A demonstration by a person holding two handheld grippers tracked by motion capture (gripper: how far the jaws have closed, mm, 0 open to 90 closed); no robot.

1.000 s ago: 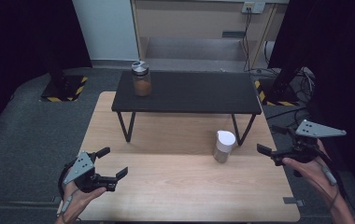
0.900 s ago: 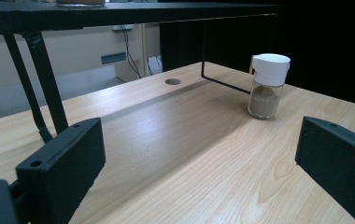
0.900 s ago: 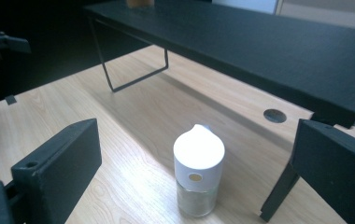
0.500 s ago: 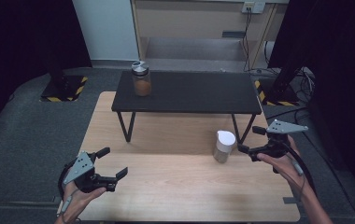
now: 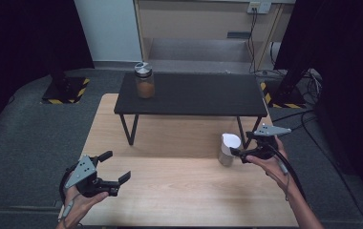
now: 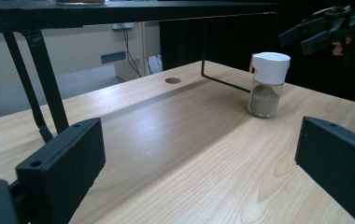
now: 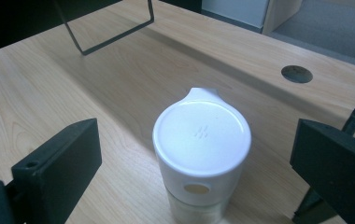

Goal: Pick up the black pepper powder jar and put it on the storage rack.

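Here my right claw [image 5: 240, 153] hangs just beside the white-capped jar [image 5: 229, 149], jaws spread wide either side, not gripping, my left claw [image 5: 114, 168] gaping low near the wooden desk's [image 5: 179, 191] front corner, black low table [image 5: 194, 93] beyond, grey carpet around.

Bright overhead light on the wooden table [image 5: 170, 191], dark surroundings, soft shadows.
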